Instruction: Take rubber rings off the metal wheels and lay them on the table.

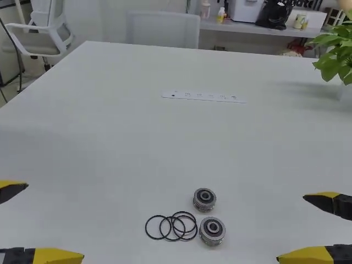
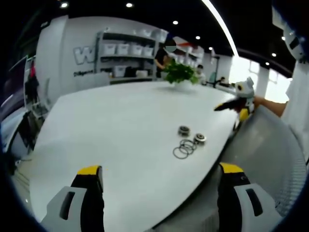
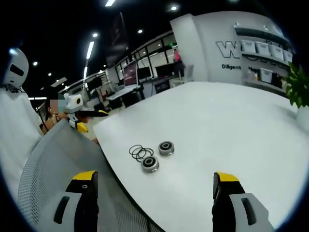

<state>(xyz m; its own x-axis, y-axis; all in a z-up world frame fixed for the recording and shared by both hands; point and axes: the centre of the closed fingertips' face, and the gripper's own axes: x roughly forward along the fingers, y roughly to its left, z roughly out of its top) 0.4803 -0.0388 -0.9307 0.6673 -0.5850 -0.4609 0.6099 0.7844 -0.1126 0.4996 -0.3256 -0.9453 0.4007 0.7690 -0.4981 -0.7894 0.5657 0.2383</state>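
Key relation: wheels [image 1: 208, 214] lie between the grippers, ahead of both sets of tips; right gripper [image 1: 290, 228] is the nearer, left gripper [image 1: 55, 221] well apart from them.
Wheels: two, near table [image 1: 110, 137] front edge, just beside each other, apparently flat with bores up.
Rings: loose pile [image 1: 171, 226] of overlapping black rings, flat on the table, touching or nearly touching the nearer wheel on its left-gripper side.
Rings still on wheels: too small to tell.
Left fingers: spread wide, holding nothing [image 2: 160, 168].
Right fingers: spread wide, holding nothing [image 3: 154, 176].
Next, my guess: right gripper goes in for a wheel, left steadies.
Surface: plain pale tabletop, socket strip [image 1: 203, 97] mid-table.
Room: plant [image 1: 335, 52] far right, chair [image 1: 41, 30] far left, shelves behind.
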